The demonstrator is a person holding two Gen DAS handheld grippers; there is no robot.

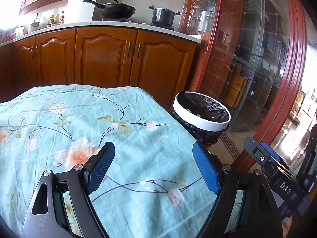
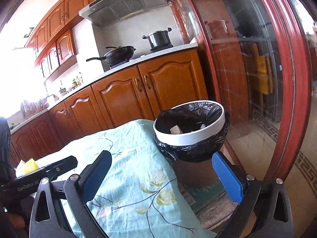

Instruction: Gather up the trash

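**Trash mostly in the bin, one yellow scrap left on the table**

Trash (image 2: 175,129) already lies in the bin (image 2: 190,136): we see a pale, paper-like scrap and a few smaller bits on the black liner (image 2: 190,150). The bin stands on the floor just beside the table's far right corner, at about 1 o'clock in the right wrist view and 2 o'clock in the left wrist view.

One more candidate sits at 9 o'clock in the right wrist view: a small yellow piece (image 2: 30,165) with a jagged top edge, on the tablecloth (image 1: 79,119), partly hidden by the left gripper (image 1: 153,163). We cannot tell what it is made of. We judge it light and soft, likely to crumple, so we would pinch it across its middle, low and close to the cloth, taking care not to catch the loose fabric.

Both tools are empty. The left gripper's jaws stand wide over the cloth with nothing between them. The right gripper (image 2: 164,175) is spread as wide as it goes, also holding nothing.

Readable writing: "DAS" on the right gripper's body in the left wrist view, and "GenRobot.AI" on the left gripper's body in the right wrist view. The counter bottles' labels are too small to read.
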